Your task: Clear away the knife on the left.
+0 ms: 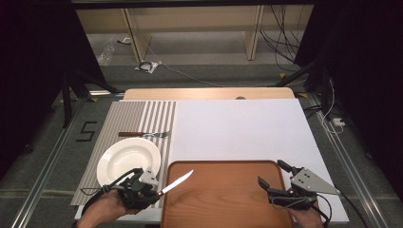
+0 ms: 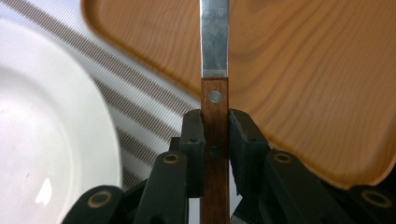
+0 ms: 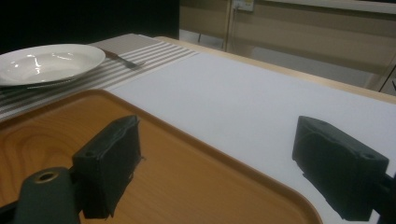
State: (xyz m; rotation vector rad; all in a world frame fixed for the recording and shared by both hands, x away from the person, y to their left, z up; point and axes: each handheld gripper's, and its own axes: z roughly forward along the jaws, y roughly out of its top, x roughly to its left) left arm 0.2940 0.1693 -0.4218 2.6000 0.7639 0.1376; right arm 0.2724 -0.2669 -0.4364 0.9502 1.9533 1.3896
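Note:
My left gripper point(image 1: 153, 191) is shut on the wooden handle of a table knife point(image 1: 177, 182), near the front left of the table. The blade points up and right, over the left edge of the wooden tray point(image 1: 223, 199). In the left gripper view the pads point(image 2: 194, 140) clamp the brown handle of the knife point(image 2: 215, 107) from both sides, blade over the tray point(image 2: 303, 70). A white plate point(image 1: 127, 160) lies just left of the gripper. My right gripper point(image 1: 272, 172) stands open at the tray's right edge, nothing between its fingers point(image 3: 112, 158).
A fork point(image 1: 145, 135) with a wooden handle lies on the striped placemat point(image 1: 138, 114) behind the plate. The white table sheet point(image 1: 242, 128) stretches behind the tray. Cables and shelf legs stand on the floor beyond the table.

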